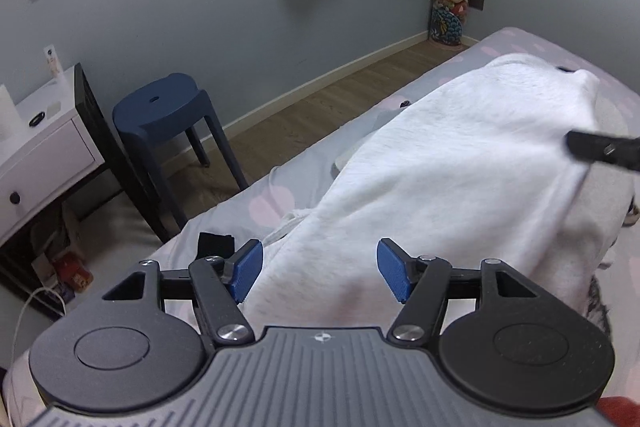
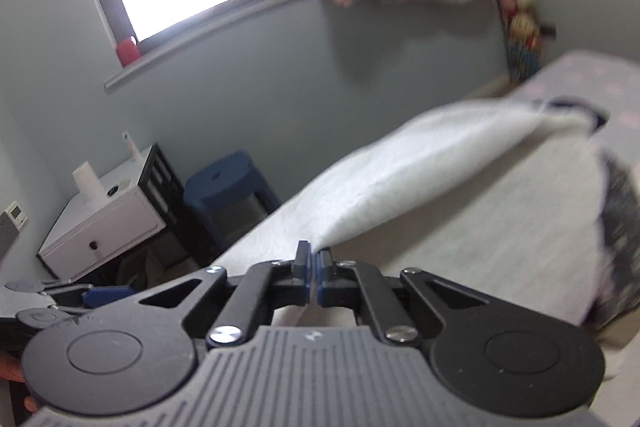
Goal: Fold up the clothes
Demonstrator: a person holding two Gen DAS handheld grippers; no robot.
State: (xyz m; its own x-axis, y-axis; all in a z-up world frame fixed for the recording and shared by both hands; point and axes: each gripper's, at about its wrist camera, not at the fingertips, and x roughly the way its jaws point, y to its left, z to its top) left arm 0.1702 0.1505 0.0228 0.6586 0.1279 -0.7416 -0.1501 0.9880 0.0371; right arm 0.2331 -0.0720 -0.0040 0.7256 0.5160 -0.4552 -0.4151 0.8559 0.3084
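Two grippers: left gripper [image 1: 320,273] spread over fleecy white garment [image 1: 460,167], right gripper [image 2: 313,277] pinching its edge.

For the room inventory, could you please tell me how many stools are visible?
1. A dark blue stool stands on the wooden floor between the white drawer unit and the bed. Others may be hidden outside these views.
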